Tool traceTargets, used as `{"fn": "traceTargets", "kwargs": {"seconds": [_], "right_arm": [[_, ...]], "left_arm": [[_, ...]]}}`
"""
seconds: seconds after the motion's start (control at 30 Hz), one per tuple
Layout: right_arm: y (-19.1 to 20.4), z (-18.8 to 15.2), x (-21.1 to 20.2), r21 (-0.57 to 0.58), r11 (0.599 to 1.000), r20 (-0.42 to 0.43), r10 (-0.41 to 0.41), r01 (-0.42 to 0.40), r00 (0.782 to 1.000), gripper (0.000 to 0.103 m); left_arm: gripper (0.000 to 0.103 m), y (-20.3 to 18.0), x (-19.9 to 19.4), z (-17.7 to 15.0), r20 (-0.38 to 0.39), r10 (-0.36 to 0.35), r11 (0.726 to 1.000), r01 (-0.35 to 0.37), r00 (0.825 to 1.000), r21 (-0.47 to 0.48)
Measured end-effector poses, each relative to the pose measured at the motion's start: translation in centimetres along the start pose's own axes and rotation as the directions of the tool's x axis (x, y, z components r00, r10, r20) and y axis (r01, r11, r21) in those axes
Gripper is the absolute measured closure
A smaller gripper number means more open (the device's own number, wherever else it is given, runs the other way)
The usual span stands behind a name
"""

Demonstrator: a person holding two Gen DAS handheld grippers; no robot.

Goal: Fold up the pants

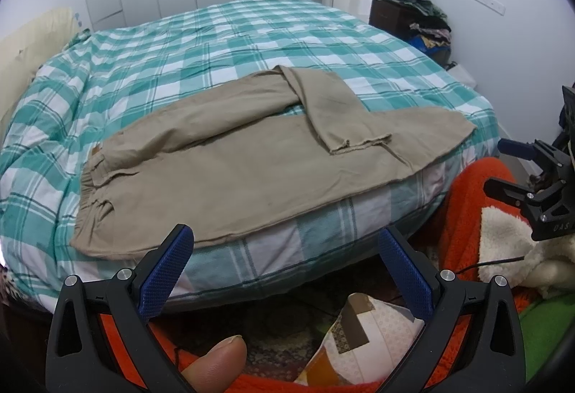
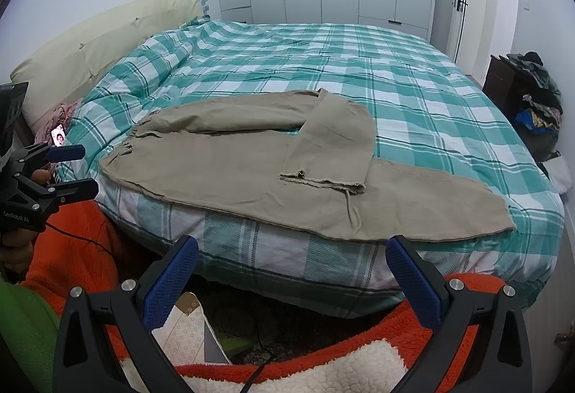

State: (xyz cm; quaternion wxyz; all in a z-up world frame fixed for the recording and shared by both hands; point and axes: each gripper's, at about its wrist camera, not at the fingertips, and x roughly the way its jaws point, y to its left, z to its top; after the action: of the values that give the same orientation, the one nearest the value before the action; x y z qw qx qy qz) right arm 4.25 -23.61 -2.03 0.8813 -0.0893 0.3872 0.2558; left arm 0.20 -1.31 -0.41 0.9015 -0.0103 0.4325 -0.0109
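Khaki pants (image 1: 230, 163) flat on bed (image 1: 201, 44); left claw (image 1: 285, 271), right claw (image 2: 293, 280) wide open, empty

Evenly lit by soft, cool indoor light, without glare or hard shadows. Dim under the bed (image 1: 251, 33). Sharp at centre; strongly curved toward edges, with black vignetted corners.

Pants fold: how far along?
Barely started. Done: khaki pants lie spread on the checked bed, one leg doubled back across the other. In hand: nothing; left gripper and right gripper hang open off the bed edge. Left: straighten that leg, stack the legs, fold lengthwise.
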Motion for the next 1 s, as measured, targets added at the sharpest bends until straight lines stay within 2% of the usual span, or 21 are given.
{"fn": "traceTargets", "kwargs": {"seconds": [1.0], "right_arm": [[0.43, -0.13, 0.1, -0.004, 1.0, -0.002, 0.004, -0.004, 1.0, 0.0]], "left_arm": [[0.001, -0.14, 0.15, -0.13, -0.006, -0.006, 1.0, 0.006, 1.0, 0.003]]}}
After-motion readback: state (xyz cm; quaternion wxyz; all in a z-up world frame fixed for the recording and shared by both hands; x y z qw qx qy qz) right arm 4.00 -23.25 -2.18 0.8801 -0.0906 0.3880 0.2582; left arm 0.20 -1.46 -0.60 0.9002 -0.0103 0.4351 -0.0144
